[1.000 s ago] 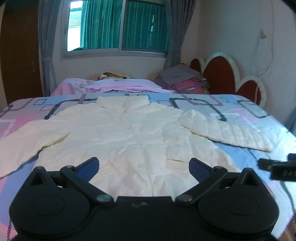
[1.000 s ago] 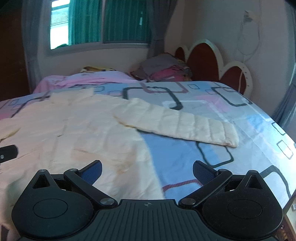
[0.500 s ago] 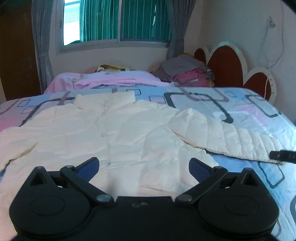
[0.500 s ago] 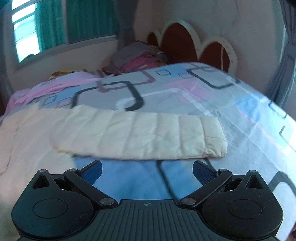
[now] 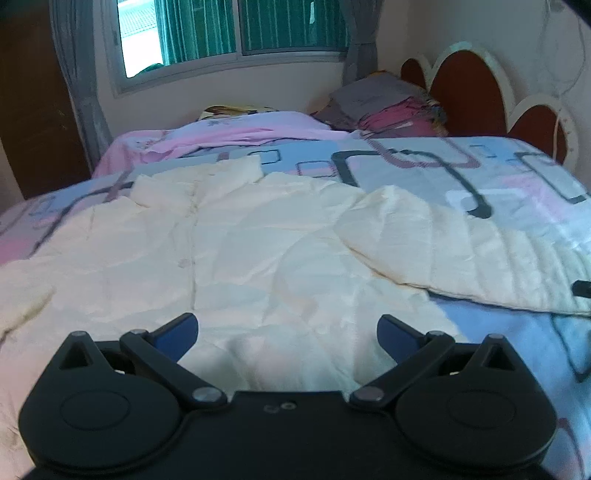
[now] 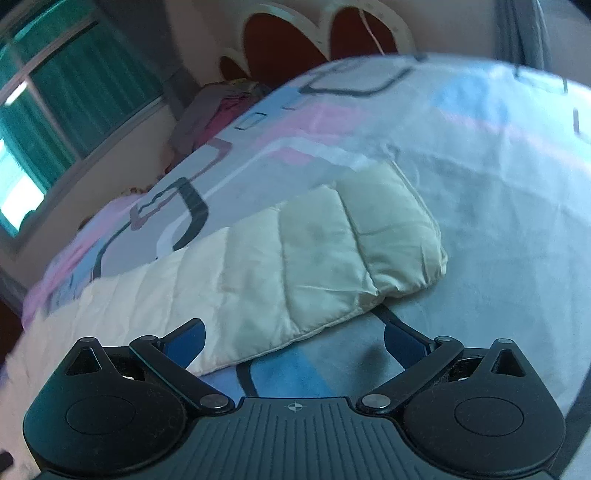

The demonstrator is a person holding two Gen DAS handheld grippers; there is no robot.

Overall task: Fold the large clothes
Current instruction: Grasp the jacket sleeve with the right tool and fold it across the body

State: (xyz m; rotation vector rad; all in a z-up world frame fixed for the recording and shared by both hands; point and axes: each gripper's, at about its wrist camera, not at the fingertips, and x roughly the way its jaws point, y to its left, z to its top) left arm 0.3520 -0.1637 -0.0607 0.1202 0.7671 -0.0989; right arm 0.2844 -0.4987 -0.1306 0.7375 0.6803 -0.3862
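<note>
A cream quilted jacket (image 5: pixel 229 251) lies spread flat on the bed, collar toward the window. Its right sleeve (image 5: pixel 461 258) stretches out to the right. My left gripper (image 5: pixel 288 336) is open and empty, low over the jacket's lower front. In the right wrist view the sleeve (image 6: pixel 295 258) lies across the sheet with its cuff (image 6: pixel 399 236) at the right. My right gripper (image 6: pixel 293 343) is open and empty, close above the sleeve's near edge, just short of the cuff. A tip of the right gripper shows at the left wrist view's right edge (image 5: pixel 581 288).
The bed has a blue, pink and grey patterned sheet (image 5: pixel 424 166). A pink blanket (image 5: pixel 221 136) and a stack of folded clothes (image 5: pixel 388 107) lie at the far end. A red scalloped headboard (image 5: pixel 469 92) is at the right. The window (image 5: pixel 236 33) is behind.
My right gripper has moved right and down along the sleeve toward its cuff and tilted. My left gripper has moved forward over the jacket body. Both stay open.
</note>
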